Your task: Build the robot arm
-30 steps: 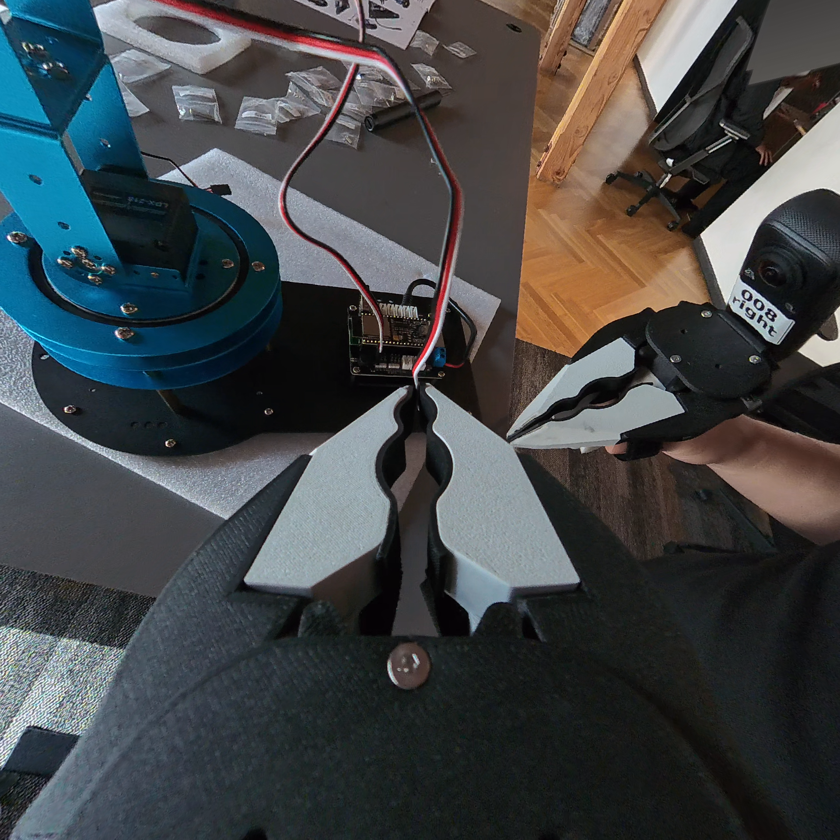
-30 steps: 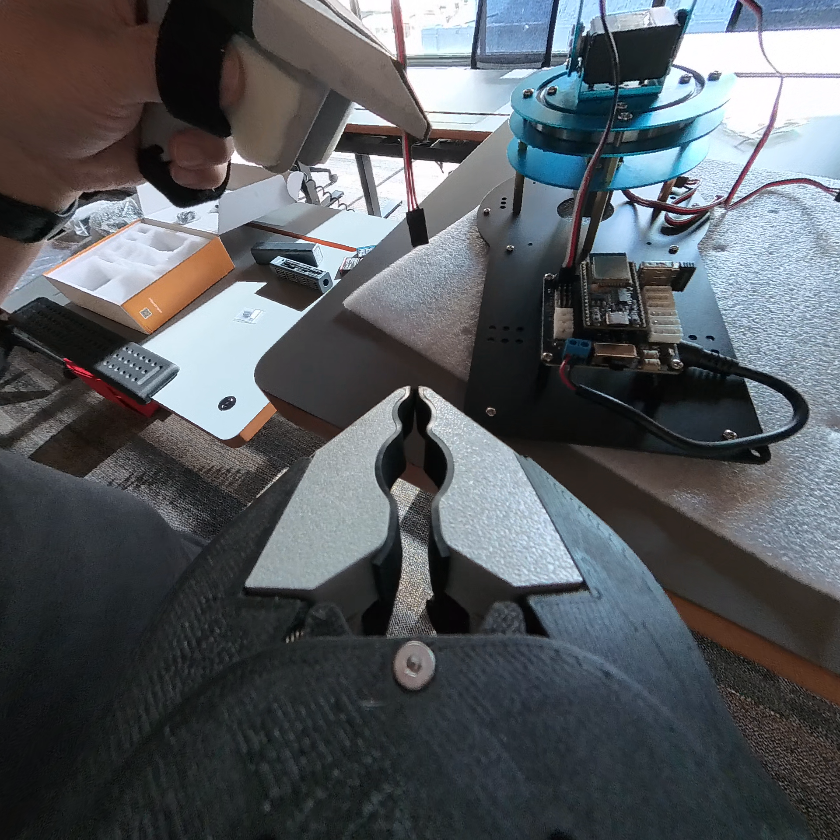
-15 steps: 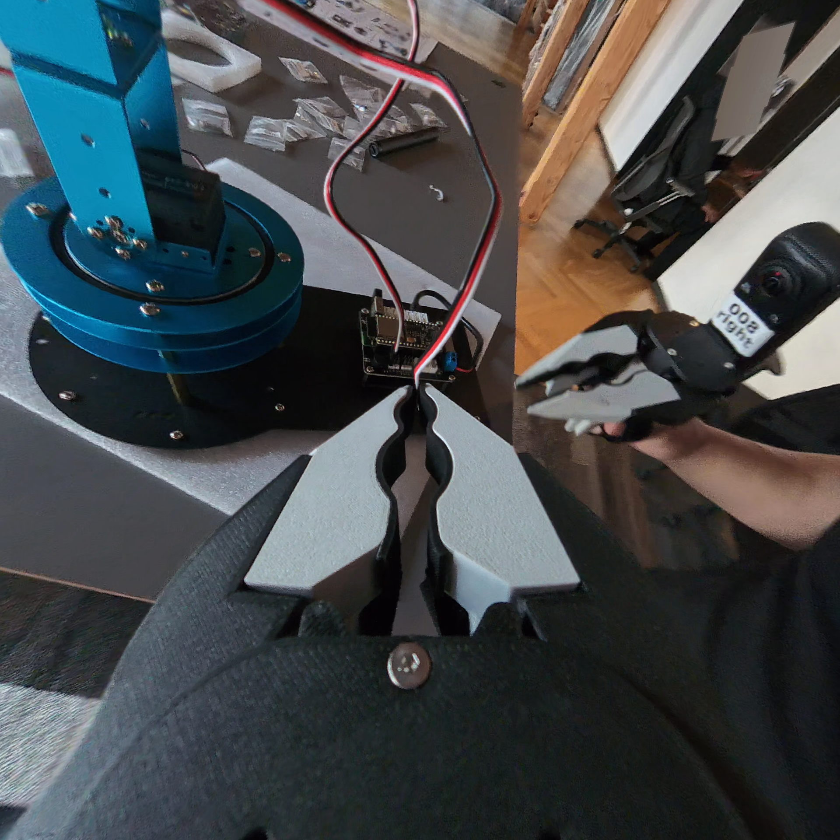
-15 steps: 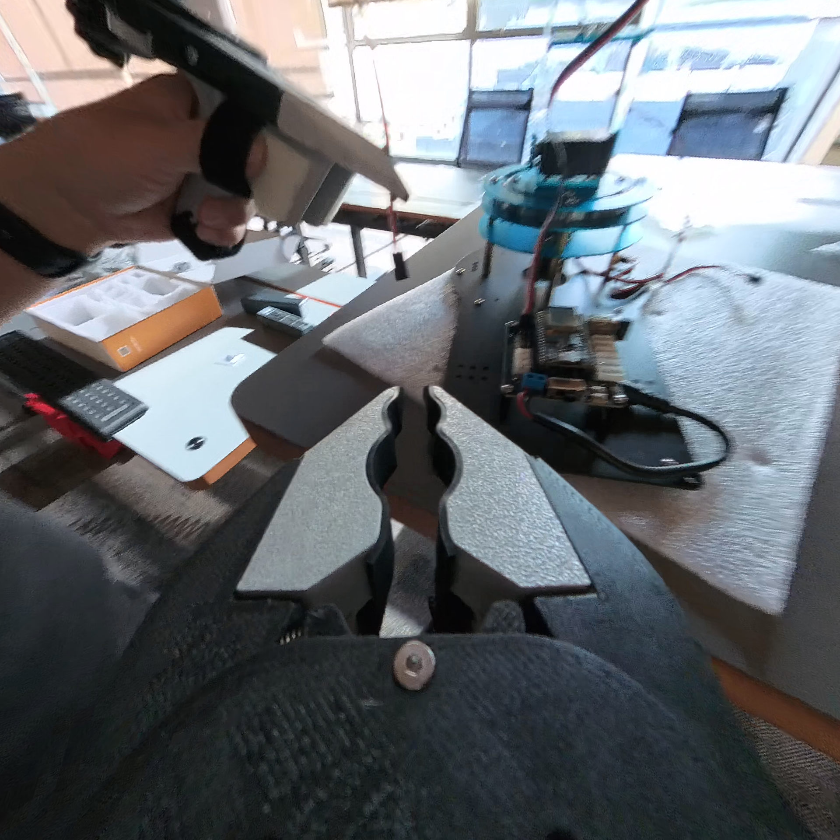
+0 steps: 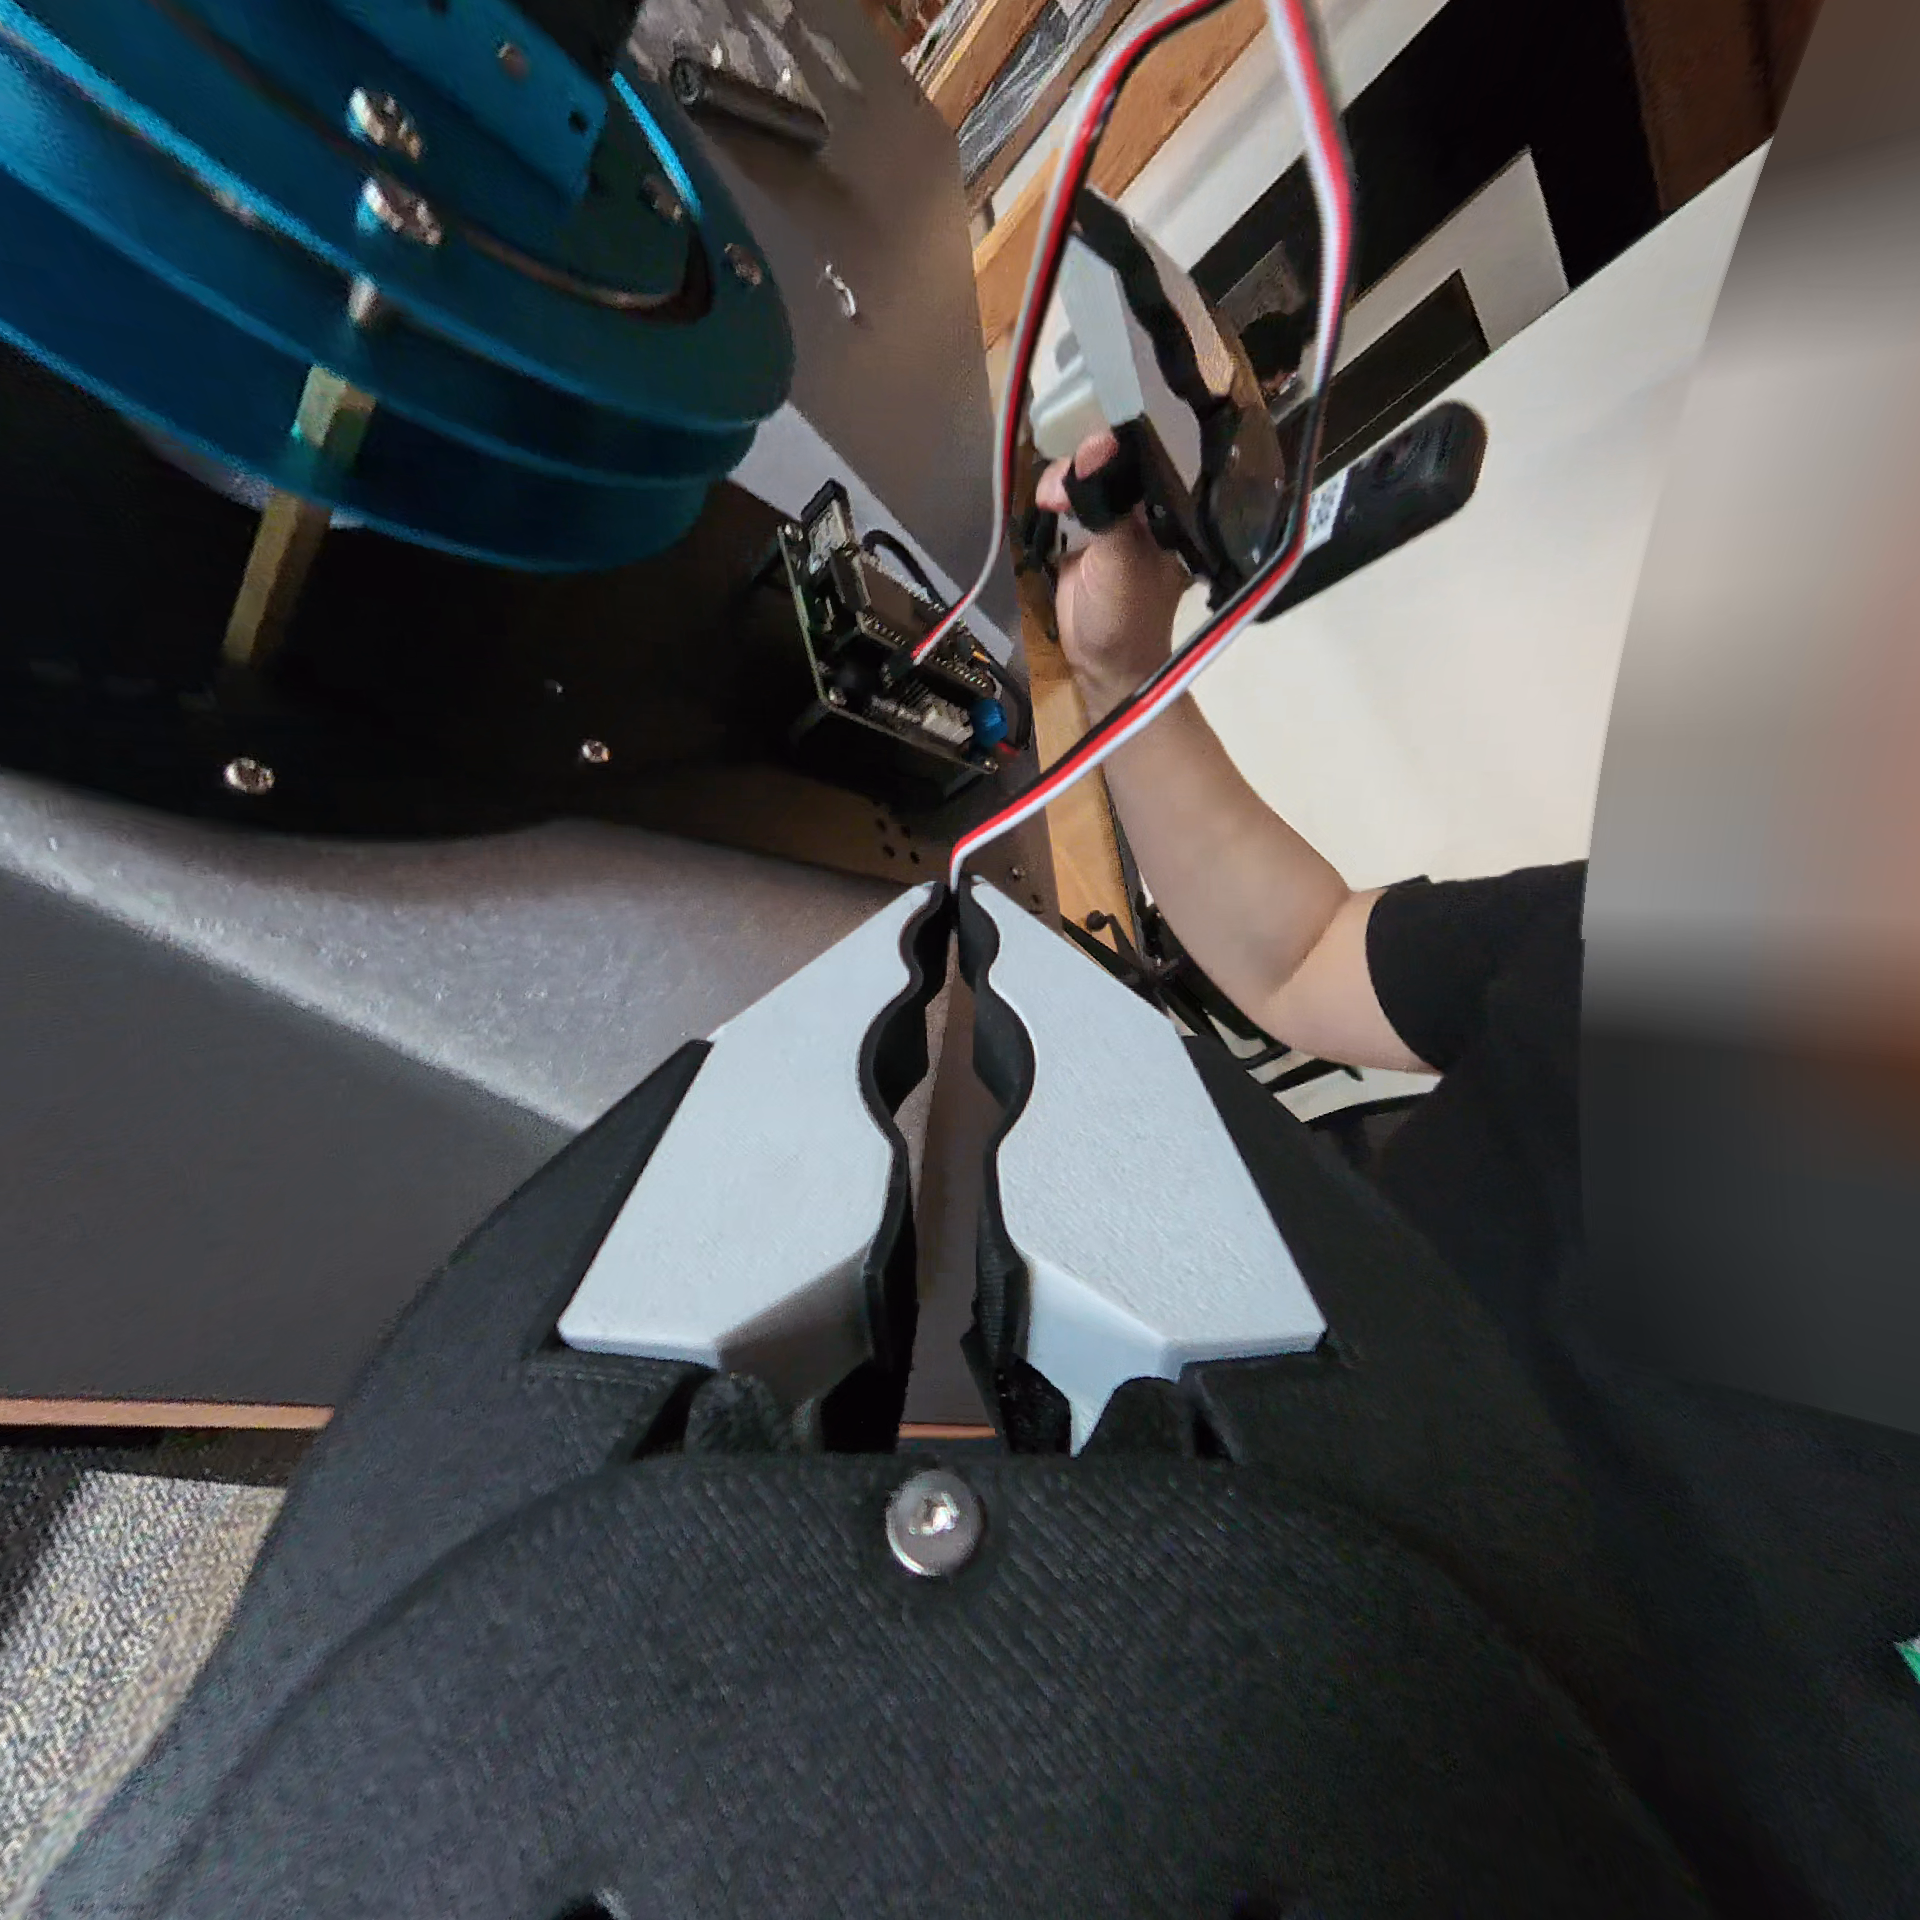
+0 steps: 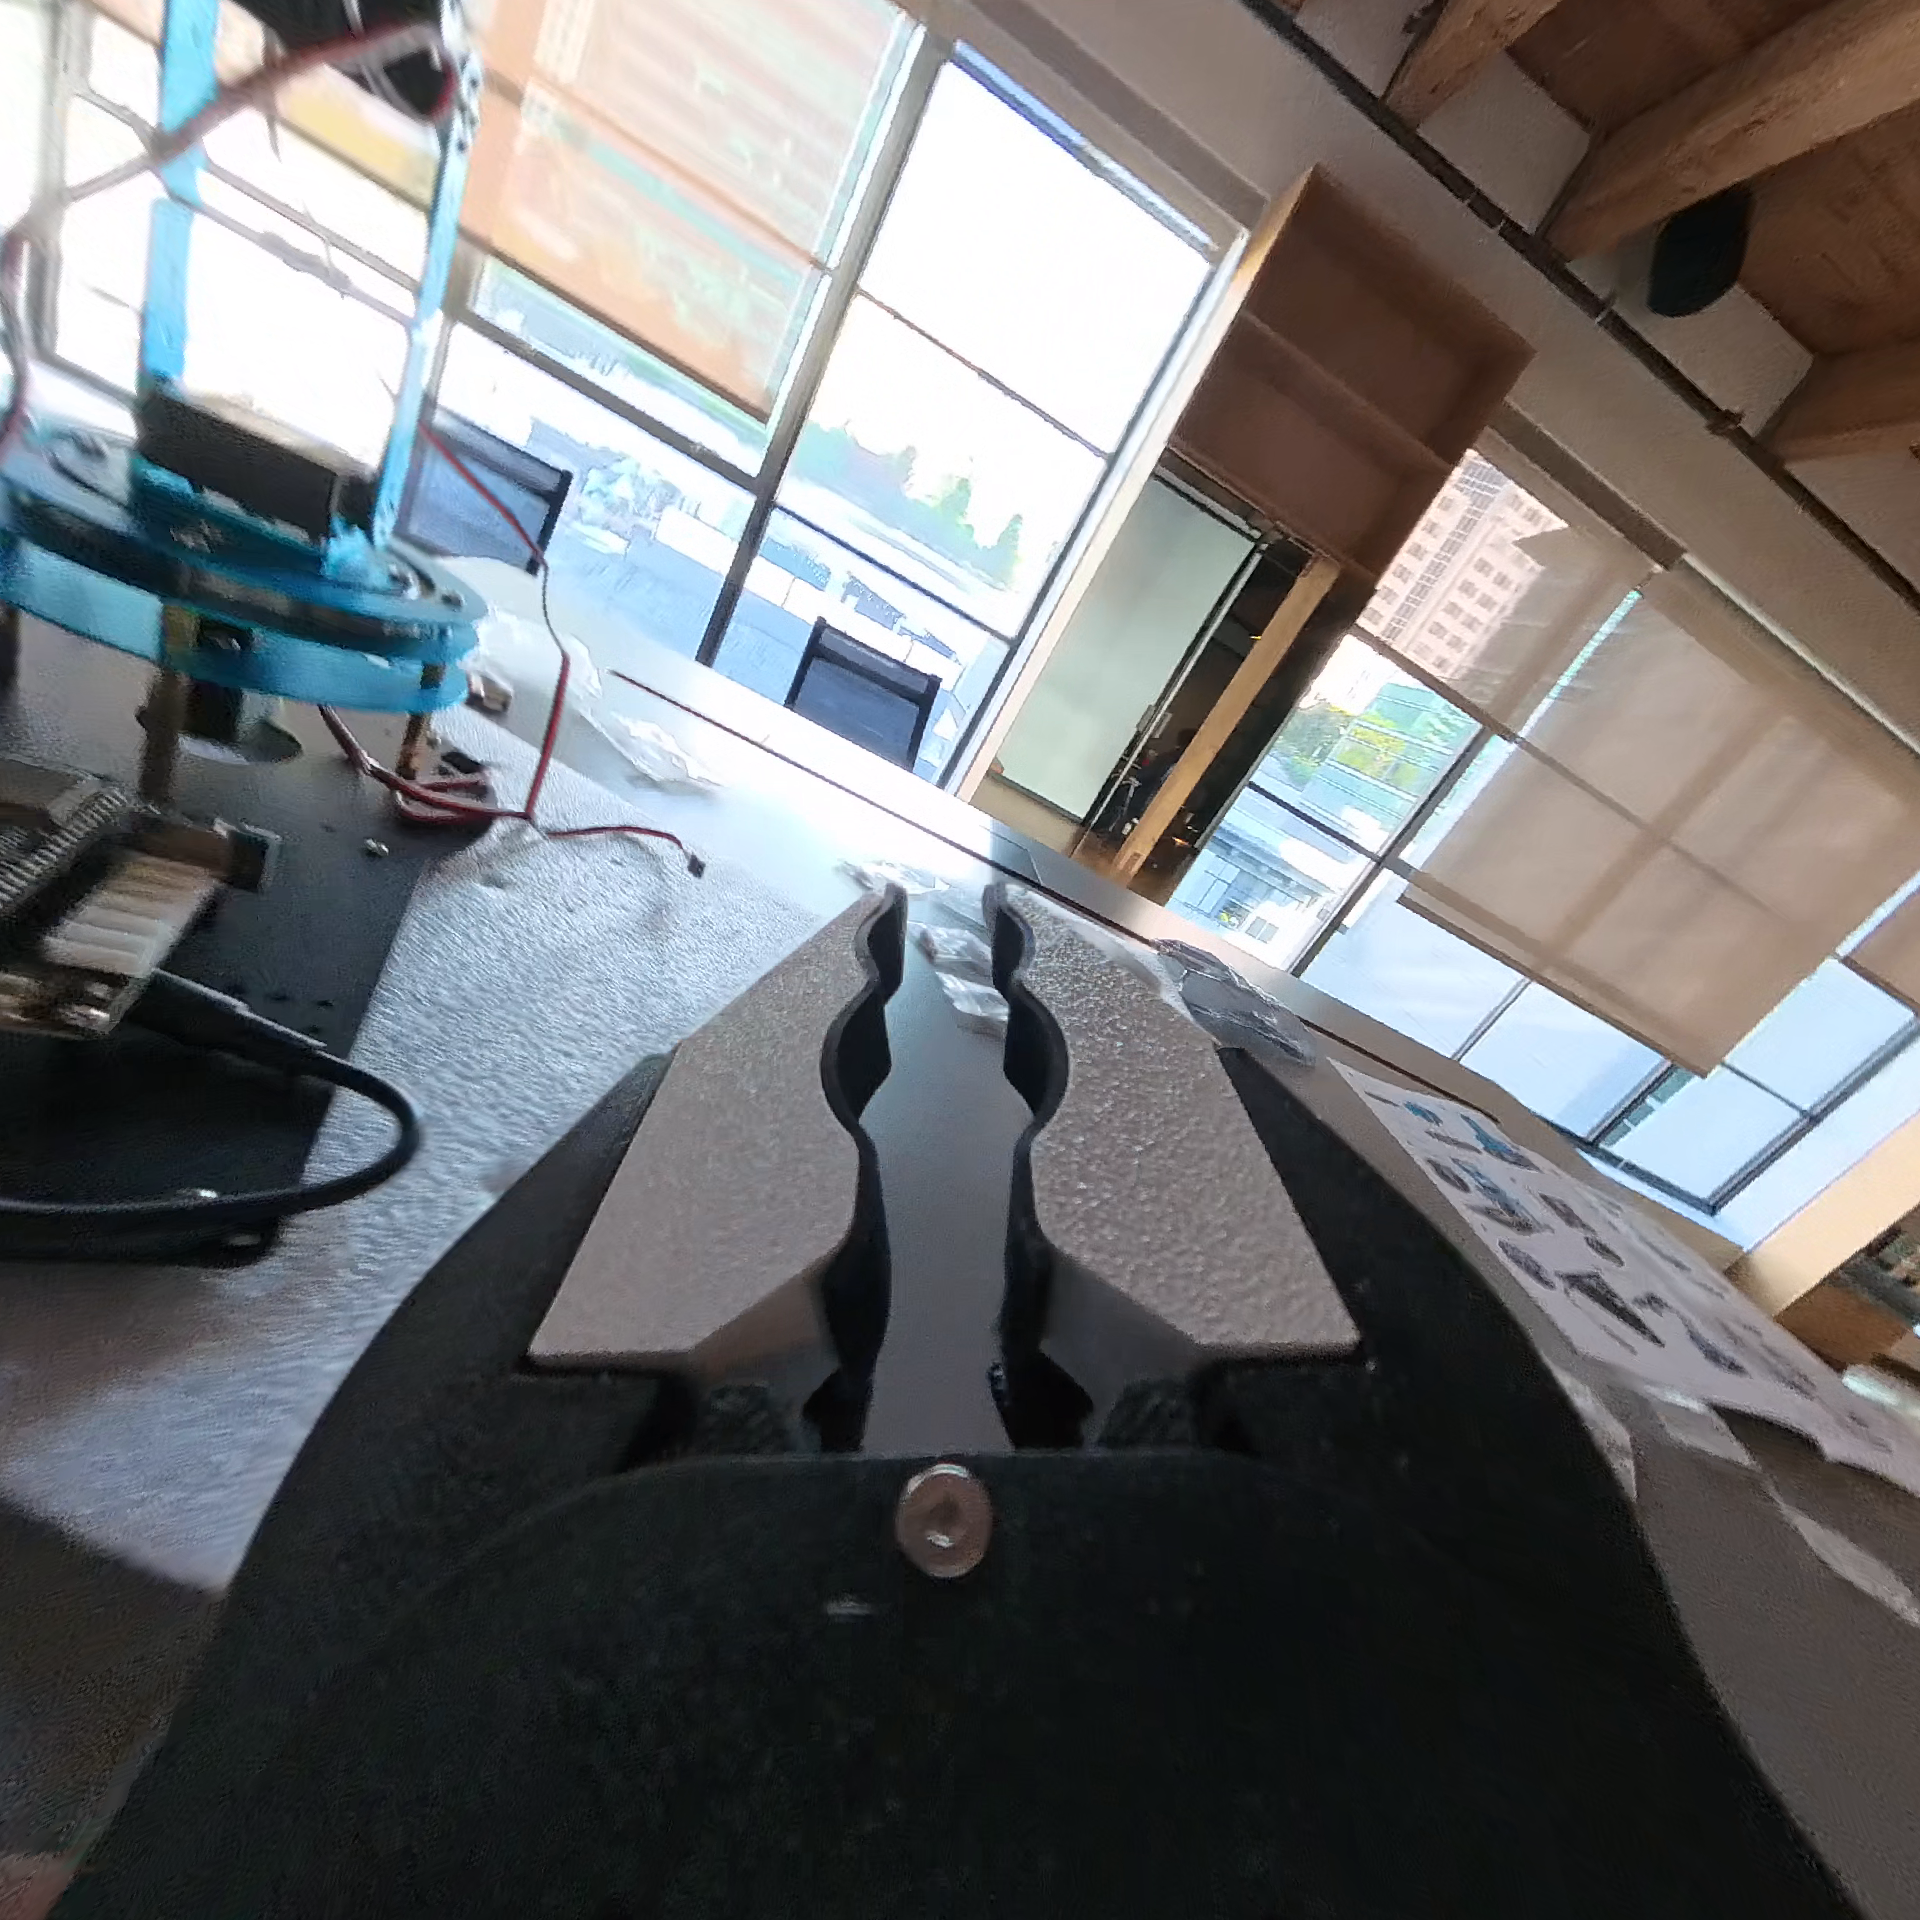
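My left gripper [image 5: 954, 891] is shut on the end of a red, white and black servo cable [image 5: 1081, 748]. The cable loops up and back down to a small control board [image 5: 883, 665] on a black baseplate [image 5: 416, 748]. A blue robot-arm turntable [image 5: 436, 312] stands on that plate, upper left. My right gripper [image 6: 940, 902] is slightly open and empty, low over the dark table [image 6: 914, 1195], pointing at small plastic bags [image 6: 966, 971]. It also shows in the left wrist view [image 5: 1091, 249], raised beyond the board in a hand.
White foam sheet [image 6: 540, 997] lies under the baseplate. A black cable [image 6: 343, 1132] curls off the board [image 6: 94, 894]. The blue turntable [image 6: 239, 613] stands at left. A printed paper sheet [image 6: 1558, 1226] lies at right. Windows and a wooden shelf stand behind. One gripper's finger ends stand about 25 centimetres off the other's.
My left gripper dropped low toward the table edge and tilted, still pinching the cable. My right gripper rose, swung right over the table and opened a little.
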The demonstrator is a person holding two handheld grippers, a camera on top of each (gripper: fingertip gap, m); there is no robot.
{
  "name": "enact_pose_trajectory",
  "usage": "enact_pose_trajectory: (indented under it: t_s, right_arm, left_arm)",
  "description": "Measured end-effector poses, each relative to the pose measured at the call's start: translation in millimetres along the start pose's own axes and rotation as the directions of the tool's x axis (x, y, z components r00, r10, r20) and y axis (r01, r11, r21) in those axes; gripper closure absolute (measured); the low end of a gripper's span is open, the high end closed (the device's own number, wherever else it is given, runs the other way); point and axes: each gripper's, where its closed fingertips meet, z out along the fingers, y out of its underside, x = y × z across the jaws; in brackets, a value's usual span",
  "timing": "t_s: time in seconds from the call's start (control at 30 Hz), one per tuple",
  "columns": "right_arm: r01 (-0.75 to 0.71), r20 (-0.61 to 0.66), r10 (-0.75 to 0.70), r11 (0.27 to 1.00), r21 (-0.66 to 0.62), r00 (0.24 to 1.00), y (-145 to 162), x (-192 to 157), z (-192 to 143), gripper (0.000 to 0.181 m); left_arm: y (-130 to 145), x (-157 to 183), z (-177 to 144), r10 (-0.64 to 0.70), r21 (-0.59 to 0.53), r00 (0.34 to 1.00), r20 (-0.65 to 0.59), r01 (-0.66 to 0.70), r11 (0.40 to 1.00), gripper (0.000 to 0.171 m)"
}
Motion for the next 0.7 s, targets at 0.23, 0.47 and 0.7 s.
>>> enact_pose_trajectory:
  t_s: [0.23, 0.47, 0.7]
  right_arm:
    - [-0.150, 0.237, 0.165, 0.986, -0.080, 0.957, 26, -17, 53, 0.181]
    - [-0.270, 0.171, 0.310, 0.937, -0.223, 0.935, 50, -3, 85, 0.181]
    - [-0.209, 0.267, 0.289, 0.934, -0.291, 0.919, 57, -30, 98, 0.181]
  left_arm:
    - [9, -15, 3, -0.056, -0.062, 0.998, 0.033, 0.058, 0.996, 0.171]
    - [6, -23, 5, -0.073, -0.101, 0.994, 0.086, 0.082, 0.992, 0.171]
    - [5, -32, 10, -0.032, -0.137, 0.976, 0.214, 0.063, 0.989, 0.171]
